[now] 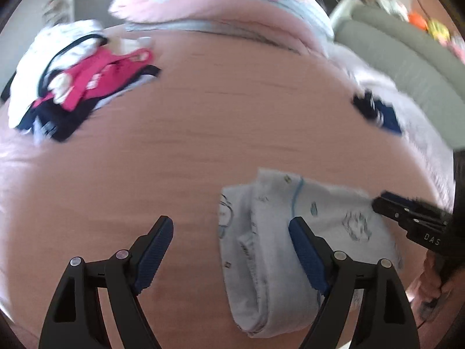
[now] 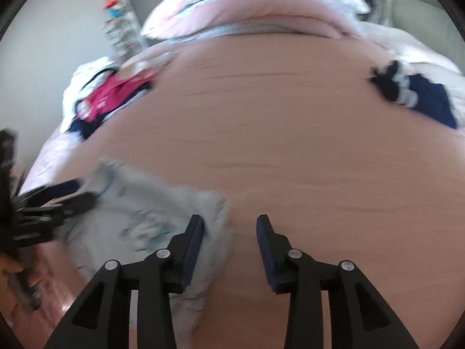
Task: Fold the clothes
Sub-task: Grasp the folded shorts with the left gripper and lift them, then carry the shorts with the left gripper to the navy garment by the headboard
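A small pale blue printed garment (image 1: 270,250) lies folded on the pink bed sheet (image 1: 203,133), near the front edge. My left gripper (image 1: 229,226) hovers over its left part, jaws wide open, nothing between the pads; the right finger (image 1: 305,250) is above the cloth. My right gripper (image 2: 229,226) stands open at the garment's (image 2: 139,212) right edge, its pads touching nothing. Each view shows the other gripper at the cloth's far side: the right gripper (image 1: 377,200) and the left gripper (image 2: 84,193).
A loose pile of white, pink and navy clothes (image 1: 72,84) lies at the back left of the bed. A navy garment (image 2: 421,99) lies at the right. A pink and blue pillow (image 1: 221,3) lies along the head end. A green chair (image 1: 407,58) stands beyond the right side.
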A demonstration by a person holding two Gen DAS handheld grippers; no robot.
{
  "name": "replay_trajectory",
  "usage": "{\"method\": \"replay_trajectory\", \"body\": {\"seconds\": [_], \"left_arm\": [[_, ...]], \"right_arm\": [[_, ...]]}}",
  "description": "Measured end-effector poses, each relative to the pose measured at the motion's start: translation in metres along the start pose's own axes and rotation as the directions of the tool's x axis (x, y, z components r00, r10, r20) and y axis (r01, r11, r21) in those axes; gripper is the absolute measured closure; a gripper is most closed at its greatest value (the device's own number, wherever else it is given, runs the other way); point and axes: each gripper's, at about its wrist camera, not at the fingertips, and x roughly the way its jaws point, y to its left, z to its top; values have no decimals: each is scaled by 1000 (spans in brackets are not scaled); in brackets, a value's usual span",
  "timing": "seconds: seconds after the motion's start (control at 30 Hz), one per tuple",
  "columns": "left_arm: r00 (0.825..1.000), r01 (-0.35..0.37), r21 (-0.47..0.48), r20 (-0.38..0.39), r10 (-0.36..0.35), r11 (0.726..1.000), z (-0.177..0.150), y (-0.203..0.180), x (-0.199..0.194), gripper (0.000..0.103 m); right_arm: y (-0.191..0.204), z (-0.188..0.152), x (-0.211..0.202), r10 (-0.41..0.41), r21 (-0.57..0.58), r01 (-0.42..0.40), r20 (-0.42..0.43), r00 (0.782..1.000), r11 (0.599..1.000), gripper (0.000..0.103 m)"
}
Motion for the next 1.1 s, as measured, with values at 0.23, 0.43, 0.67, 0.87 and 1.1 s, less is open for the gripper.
{"method": "replay_trajectory", "body": {"seconds": [0.23, 0.43, 0.67, 0.87, 1.1], "left_arm": [[965, 222, -273, -77, -251, 936, -16, 36, 3, 22], [938, 282, -269, -124, -323, 921, -21, 32, 16, 23], [946, 252, -217, -149, -287, 943, -26, 26, 15, 61], [950, 250, -192, -141, -279, 949, -26, 21, 10, 65], [980, 175, -84, -85, -182, 981, -19, -11, -14, 74]], "right_arm": [[-32, -24, -16, 280, 286, -251, -65, 958, 925, 63], [-29, -39, 6, 387, 330, -328, -129, 913, 885, 63], [-33, -39, 25, 470, 390, -397, -111, 875, 831, 64], [-6, -38, 21, 433, 250, -387, -168, 886, 888, 86], [9, -37, -2, 314, 146, -297, -113, 943, 944, 90]]}}
